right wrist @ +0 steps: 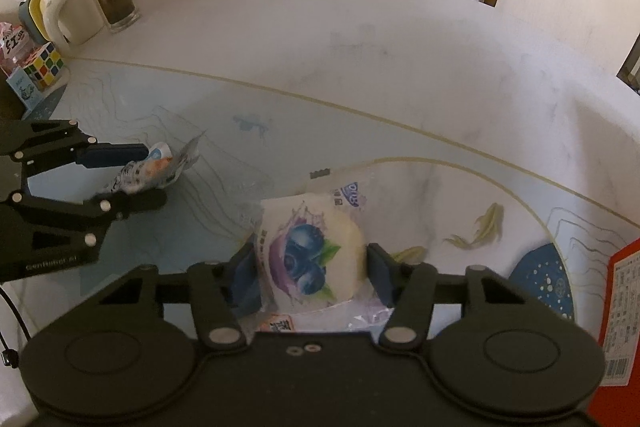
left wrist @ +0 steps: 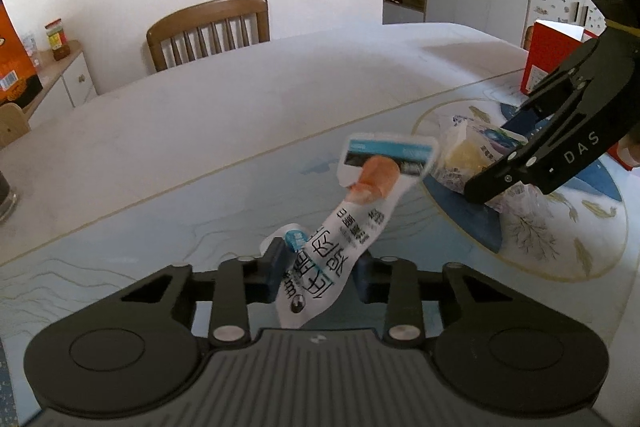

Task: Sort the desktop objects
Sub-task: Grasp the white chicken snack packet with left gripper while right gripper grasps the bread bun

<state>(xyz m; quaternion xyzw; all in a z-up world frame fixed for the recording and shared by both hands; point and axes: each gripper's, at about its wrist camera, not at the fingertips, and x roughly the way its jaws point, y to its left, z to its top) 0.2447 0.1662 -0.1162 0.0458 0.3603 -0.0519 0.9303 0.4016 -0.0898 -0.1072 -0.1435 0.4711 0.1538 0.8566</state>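
A: What writing are you reading on the equipment and the packs?

B: You are seeing "DAS" printed in white on the arm of the right gripper point(left wrist: 516, 137) in the left wrist view. In the right wrist view, the side of the left gripper point(right wrist: 150, 173) is showing a faint word that looks like "GenRobot". The snack packet point(left wrist: 340, 239) is carrying large black characters, which I cannot read reliably. The bread pack point(right wrist: 316, 255) is showing small print too blurred to read.

A: How are the two items looking?

B: The snack packet is a long white sachet with a blue strip across its far end and an orange-pink picture below that strip. The bread pack is a clear wrapper around a pale round bun, printed with blueberries, green leaves and a purple splash.

A: Where are they sitting relative to your grippers?

B: Your left gripper is clamping the snack packet near its lower end; the packet is angling up and away, its far end off the table mat point(left wrist: 200, 227). Your right gripper is pressing both blue pads point(right wrist: 380, 275) against the sides of the bread pack, which is lying on the patterned mat. A red box point(right wrist: 620, 327) is standing at the right edge, apart from the bun.
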